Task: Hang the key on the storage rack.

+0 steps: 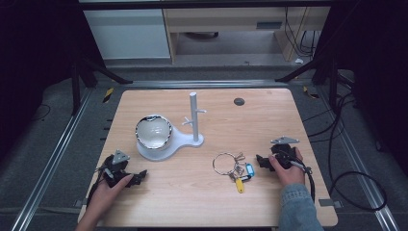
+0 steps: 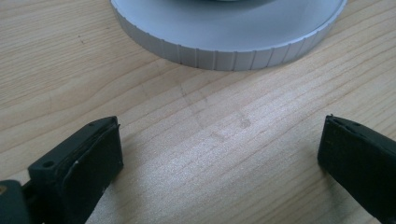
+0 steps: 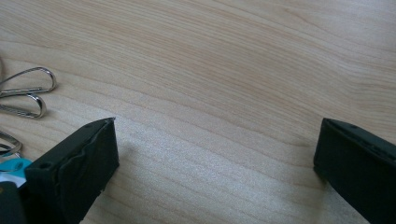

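Observation:
A white stand [image 1: 194, 117] with a post and short pegs rises from a round white base [image 1: 179, 140] mid-table; the base's ribbed rim [image 2: 224, 58] lies just ahead of my left gripper [image 2: 219, 154]. A white bowl with a dark rim [image 1: 153, 132] sits on the base's left part. A key bunch [image 1: 234, 167] with a large ring, blue and yellow tags lies right of centre. My left gripper [image 1: 137, 177] rests open near the front left. Right of the keys, my right gripper [image 1: 262, 161] is open over bare wood, with metal clips [image 3: 28, 93] at its left.
The wooden table [image 1: 269, 120] has a small dark round cap [image 1: 239, 101] near its back right. Black cables [image 1: 356, 183] trail off the right side. A metal frame rail [image 1: 48, 163] runs along the left edge.

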The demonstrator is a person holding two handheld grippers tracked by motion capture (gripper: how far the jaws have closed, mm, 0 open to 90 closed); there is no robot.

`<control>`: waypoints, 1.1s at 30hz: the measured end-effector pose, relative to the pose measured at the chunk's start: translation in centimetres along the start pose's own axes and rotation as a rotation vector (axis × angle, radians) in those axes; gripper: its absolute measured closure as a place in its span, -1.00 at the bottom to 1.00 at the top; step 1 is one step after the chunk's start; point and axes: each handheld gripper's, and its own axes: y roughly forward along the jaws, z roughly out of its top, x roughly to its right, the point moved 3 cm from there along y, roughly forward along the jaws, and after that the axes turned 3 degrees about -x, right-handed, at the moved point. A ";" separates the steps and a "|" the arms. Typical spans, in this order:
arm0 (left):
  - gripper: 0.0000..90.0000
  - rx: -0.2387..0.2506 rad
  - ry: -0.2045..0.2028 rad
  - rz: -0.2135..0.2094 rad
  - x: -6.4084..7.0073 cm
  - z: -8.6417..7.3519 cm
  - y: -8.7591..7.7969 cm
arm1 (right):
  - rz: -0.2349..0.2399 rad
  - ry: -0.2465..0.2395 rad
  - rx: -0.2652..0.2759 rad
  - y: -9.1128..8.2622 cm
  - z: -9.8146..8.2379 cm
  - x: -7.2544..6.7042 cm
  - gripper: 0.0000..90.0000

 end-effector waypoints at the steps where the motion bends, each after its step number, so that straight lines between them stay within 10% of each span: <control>1: -1.00 0.000 0.000 0.000 0.0 0.0 0.0 | 0.000 0.000 0.000 0.0 0.0 0.0 -1.00; 12: -1.00 0.000 0.000 0.001 0.0 0.0 0.0 | 0.026 -0.035 -0.040 -0.9 0.3 0.2 -0.77; 33: -1.00 0.000 -0.003 0.003 0.0 0.0 0.0 | 0.223 -0.379 -0.237 -4.1 3.5 -3.5 0.35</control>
